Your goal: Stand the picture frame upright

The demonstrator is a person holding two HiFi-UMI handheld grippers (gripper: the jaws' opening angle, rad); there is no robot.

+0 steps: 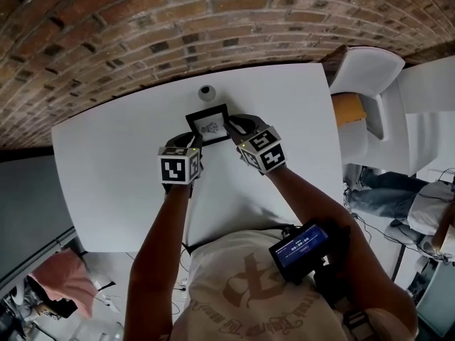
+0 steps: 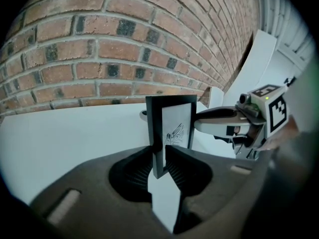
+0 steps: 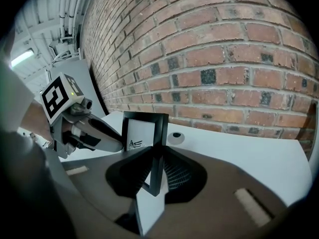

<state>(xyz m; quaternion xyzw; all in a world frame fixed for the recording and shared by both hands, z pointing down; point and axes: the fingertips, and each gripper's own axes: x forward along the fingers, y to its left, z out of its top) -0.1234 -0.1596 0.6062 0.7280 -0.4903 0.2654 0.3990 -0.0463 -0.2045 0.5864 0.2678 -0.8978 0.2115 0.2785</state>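
Left gripper [image 2: 158,164] and right gripper [image 3: 155,169] each pinched a side edge of the small black rectangular picture frame [image 1: 207,125] between them, seemingly about upright.

Matt picture frame [image 1: 208,125], smooth white table [image 1: 128,169], rough brick wall [image 1: 142,27]

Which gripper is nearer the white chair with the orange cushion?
Right. The right gripper holds the black picture frame's edge facing the white chair; the left gripper holds the opposite edge.

White table [image 1: 106,162] against brick wall [image 1: 142,20]; small round grey object [image 1: 207,91] near wall; white chair [image 1: 370,77] right.
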